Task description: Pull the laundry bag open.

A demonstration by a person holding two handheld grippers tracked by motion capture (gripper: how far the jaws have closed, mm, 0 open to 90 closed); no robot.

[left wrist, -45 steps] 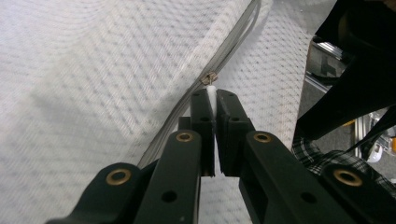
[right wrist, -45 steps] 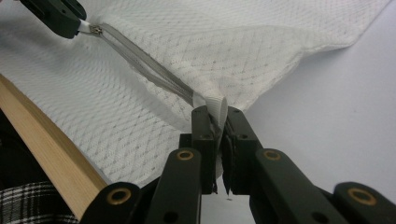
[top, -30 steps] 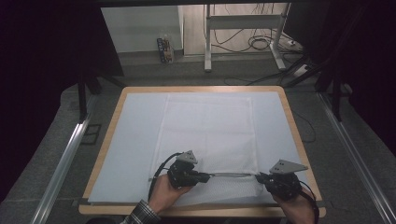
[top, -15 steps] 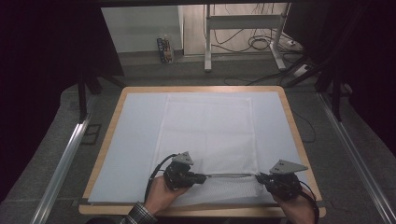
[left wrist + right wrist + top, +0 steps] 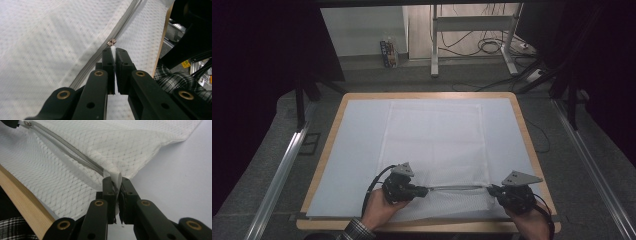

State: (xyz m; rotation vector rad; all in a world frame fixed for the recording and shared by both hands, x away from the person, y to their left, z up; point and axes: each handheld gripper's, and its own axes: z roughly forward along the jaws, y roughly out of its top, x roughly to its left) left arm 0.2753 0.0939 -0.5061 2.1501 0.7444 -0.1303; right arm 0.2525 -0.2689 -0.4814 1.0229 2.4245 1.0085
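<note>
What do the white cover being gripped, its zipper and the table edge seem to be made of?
White zippered cover: looks like a knitted or mesh textile, matte, with a fine diamond-dot weave and soft folds. Grey zipper: a smooth tape, likely synthetic; its small slider glints like metal. Table edge: pale wood or wood-look laminate, by its even tan surface; the table top inside it is a matte light sheet.

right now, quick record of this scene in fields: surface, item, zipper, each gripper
surface: wooden-edged table under a pale cover
item: white mesh cloth case lying flat, near edge lifted between the grippers
zipper: grey zipper runs taut from one gripper to the other; metal slider sits just past the left jaws
left gripper: shut on the white pull tab by the slider
right gripper: shut on the zipper's end at the case corner
</note>
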